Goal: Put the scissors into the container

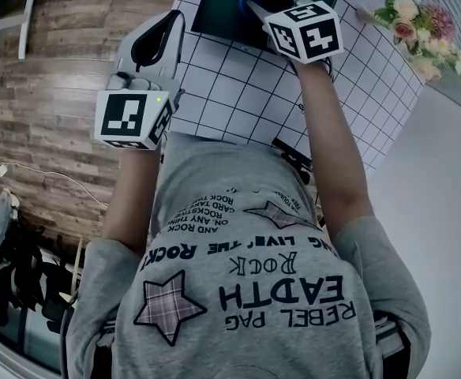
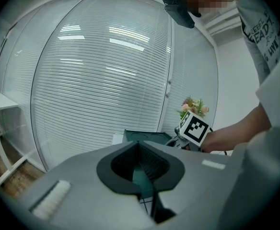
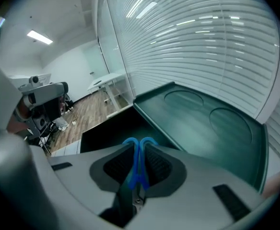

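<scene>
Fingers (image 2: 77, 186) of the left gripper (image 2: 139, 145) are drawn together with nothing between them. That gripper hangs idle beside the left edge of the white gridded tabletop (image 1: 238, 93), pointing roughly level, with the forearm bent close to the body.

To the right, the right gripper (image 3: 139, 145) has its fingers clamped on the blue-handled metal scissors (image 3: 139, 171). The handle loops poke out past the fingertips and the pivot screw sits further back between the pads. The right arm reaches forward and the gripper tilts steeply down, just above the dark mouth of the dark green plastic container (image 3: 106, 128), whose hinged lid (image 3: 202, 123) stands open behind it.

I judge this to be the delivery step: the scissors are over the opening but not yet inside. The next move calls for lowering them handle-first past the rim, clear of the lid, then parting the fingers so that they drop in.
</scene>
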Demonstrator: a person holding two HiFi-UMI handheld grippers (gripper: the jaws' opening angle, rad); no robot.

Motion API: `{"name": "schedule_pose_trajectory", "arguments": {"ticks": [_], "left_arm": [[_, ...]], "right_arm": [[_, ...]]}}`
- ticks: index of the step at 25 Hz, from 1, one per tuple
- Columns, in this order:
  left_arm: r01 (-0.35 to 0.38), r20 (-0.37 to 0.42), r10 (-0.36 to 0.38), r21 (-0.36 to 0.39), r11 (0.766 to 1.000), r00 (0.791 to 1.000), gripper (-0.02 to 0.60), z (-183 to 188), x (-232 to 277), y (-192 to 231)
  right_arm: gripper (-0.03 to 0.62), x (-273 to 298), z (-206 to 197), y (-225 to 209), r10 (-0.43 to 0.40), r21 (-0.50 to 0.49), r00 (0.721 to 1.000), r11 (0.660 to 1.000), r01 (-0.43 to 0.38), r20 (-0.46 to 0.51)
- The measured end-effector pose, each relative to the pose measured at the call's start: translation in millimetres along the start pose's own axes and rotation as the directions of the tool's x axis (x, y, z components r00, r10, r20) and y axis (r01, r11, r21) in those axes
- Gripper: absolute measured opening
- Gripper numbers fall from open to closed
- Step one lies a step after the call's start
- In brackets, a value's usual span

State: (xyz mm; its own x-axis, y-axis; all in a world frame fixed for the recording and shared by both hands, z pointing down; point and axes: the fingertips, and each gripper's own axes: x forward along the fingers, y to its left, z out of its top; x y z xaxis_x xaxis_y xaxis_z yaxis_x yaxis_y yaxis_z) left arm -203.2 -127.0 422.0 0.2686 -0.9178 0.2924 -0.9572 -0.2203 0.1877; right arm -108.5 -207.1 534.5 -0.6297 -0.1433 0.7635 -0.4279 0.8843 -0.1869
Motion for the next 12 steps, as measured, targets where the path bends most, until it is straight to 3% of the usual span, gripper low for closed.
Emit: {"name": "schedule_pose_trajectory", "arguments": {"ticks": [12], "left_arm": [[-0.008,0.001,0.008,-0.005,1.0,1.0,0.009,-0.7,-5.5,5.1]], "right_arm": [[0.08,22.2,-11.0,2.0,0.008,-0.007,0.996,1.0,-0.008,-0.084]]}}
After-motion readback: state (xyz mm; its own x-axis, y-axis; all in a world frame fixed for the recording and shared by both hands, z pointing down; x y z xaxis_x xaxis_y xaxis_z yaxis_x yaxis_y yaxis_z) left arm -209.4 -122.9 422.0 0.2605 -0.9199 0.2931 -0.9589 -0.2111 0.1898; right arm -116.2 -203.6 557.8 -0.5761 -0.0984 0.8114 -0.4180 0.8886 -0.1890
